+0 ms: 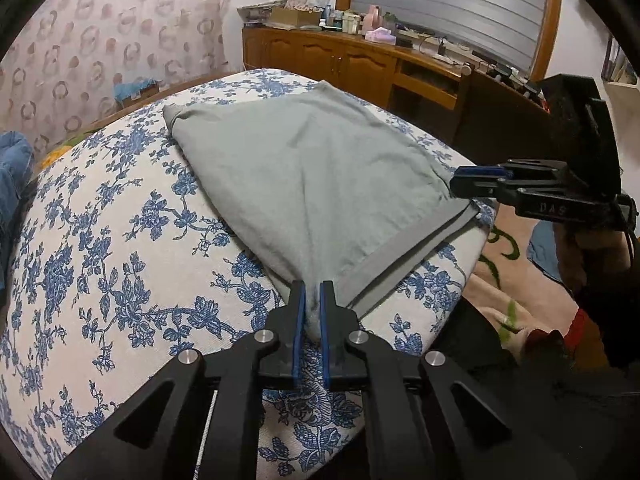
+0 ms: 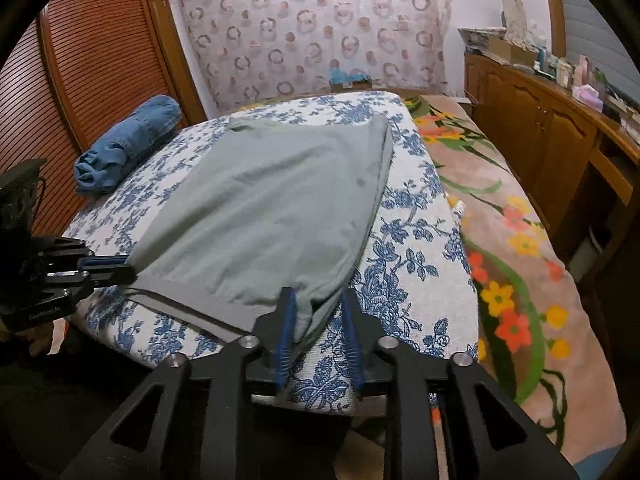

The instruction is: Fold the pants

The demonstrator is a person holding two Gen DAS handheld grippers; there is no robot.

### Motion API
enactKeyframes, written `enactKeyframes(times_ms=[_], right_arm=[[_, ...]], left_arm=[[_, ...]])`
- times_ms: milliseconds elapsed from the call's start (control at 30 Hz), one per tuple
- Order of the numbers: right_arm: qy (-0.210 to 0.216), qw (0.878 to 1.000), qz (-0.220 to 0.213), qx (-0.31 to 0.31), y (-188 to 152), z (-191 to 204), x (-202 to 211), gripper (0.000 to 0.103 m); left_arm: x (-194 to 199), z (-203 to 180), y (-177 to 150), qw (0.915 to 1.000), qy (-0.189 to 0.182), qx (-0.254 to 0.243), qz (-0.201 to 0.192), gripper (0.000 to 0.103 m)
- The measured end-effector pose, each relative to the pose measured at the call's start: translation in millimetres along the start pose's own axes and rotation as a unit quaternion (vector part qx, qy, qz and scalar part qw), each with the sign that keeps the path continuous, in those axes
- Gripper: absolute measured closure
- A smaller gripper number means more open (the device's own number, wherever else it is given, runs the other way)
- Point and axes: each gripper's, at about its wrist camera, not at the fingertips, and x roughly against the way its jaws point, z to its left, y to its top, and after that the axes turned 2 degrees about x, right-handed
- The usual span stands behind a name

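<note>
Grey-green pants (image 1: 304, 168) lie folded flat on a blue-flowered white cover (image 1: 100, 240), their hem band toward me. My left gripper (image 1: 312, 292) is shut on a bunched corner of the hem, with cloth pinched between its blue pads. In the right wrist view the pants (image 2: 260, 208) reach down to my right gripper (image 2: 316, 300). Its jaws stand apart with the other hem corner loose between them, lying against the left pad only. The right gripper (image 1: 460, 182) shows at the pants' right edge, and the left gripper (image 2: 124, 268) at their left edge.
Rolled blue jeans (image 2: 128, 144) lie at the far left of the cover. A flowered blanket (image 2: 520, 240) spreads to the right. A cluttered wooden dresser (image 1: 360, 60) runs along the far wall, and slatted wooden doors (image 2: 80, 60) stand at the left.
</note>
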Motion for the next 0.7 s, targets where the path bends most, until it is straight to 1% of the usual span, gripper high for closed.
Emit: enactKeyframes(times_ms=[100,200,300,400,433,467,500,533,633,700], right_arm=[[0.001,1.000,0.004,-0.002,0.5,0.6,-0.4,0.073],[0.013,1.000,0.007,-0.004,0.8,2.6,-0.1,0.072],[0.017,1.000,0.005,0.004,1.5,7.5,-1.1,0.072],[0.017,1.000,0.003,0.011,0.8,10.2,-2.3,0.072],[0.015,1.000,0.002,0.014,0.4,11.1,-2.2,0.073],[0.014,1.000,0.001,0.019,-0.4,11.7,-2.1,0.075],[0.015,1.000,0.000,0.021,-1.2,11.5,-2.2,0.078],[0.016,1.000,-0.001,0.021,-2.0,10.8,-2.5,0.079],[0.016,1.000,-0.002,0.020,-3.8,8.1,-2.1,0.084],[0.017,1.000,-0.004,0.018,-4.9,6.3,-1.6,0.086]], left_arm=[[-0.9,0.2,0.3,1.0000,0.003,0.001,0.001,0.096],[-1.3,0.6,0.0,1.0000,0.003,0.003,0.001,0.096],[-1.8,1.9,0.4,1.0000,0.003,0.005,0.001,0.095],[-2.1,4.0,0.7,0.9999,0.006,0.009,0.002,0.090],[-2.1,5.7,1.2,0.9999,0.009,0.013,0.002,0.087],[-1.7,6.8,1.4,0.9998,0.010,0.016,0.001,0.083],[-0.6,8.3,1.7,0.9997,0.010,0.020,-0.002,0.080],[0.7,9.7,2.0,0.9996,0.012,0.024,-0.006,0.075],[1.3,11.6,3.0,0.9994,0.019,0.028,-0.010,0.055],[-0.3,11.7,3.4,0.9994,0.018,0.028,-0.009,0.054]])
